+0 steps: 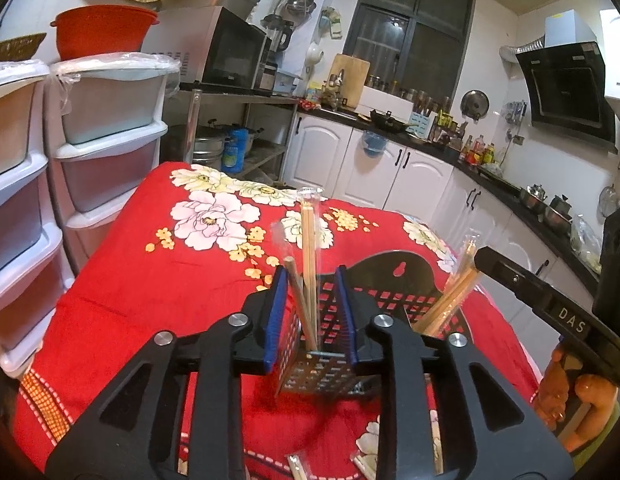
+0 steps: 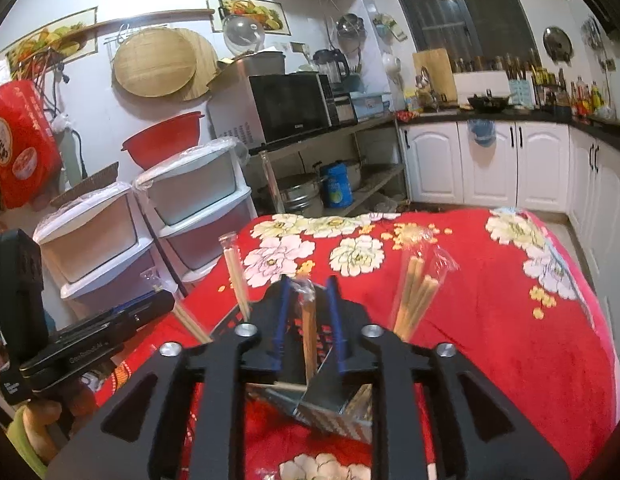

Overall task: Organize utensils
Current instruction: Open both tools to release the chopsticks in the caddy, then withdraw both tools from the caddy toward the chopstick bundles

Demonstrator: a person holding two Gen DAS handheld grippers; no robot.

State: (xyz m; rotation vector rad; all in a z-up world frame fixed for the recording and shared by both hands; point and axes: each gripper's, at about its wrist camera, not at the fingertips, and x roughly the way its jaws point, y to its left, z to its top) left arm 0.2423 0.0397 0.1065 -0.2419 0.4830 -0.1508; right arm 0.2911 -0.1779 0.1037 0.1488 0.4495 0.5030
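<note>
Fingers flanking chopsticks, untouching

Wrapped chopsticks are standing up out of the perforated utensil holder, crowding the air above its compartments, with a second bundle leaning out to the right. Stacked plastic drawers are walling off the table's left edge, while the red floral tablecloth beyond the holder is lying open for passage.

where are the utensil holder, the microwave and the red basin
utensil holder (image 1: 394,280), left wrist view, on its black back plate below the hanging hole
microwave (image 2: 290,108), right wrist view, on its dark door
red basin (image 1: 100,32), left wrist view, on its outer wall
</note>
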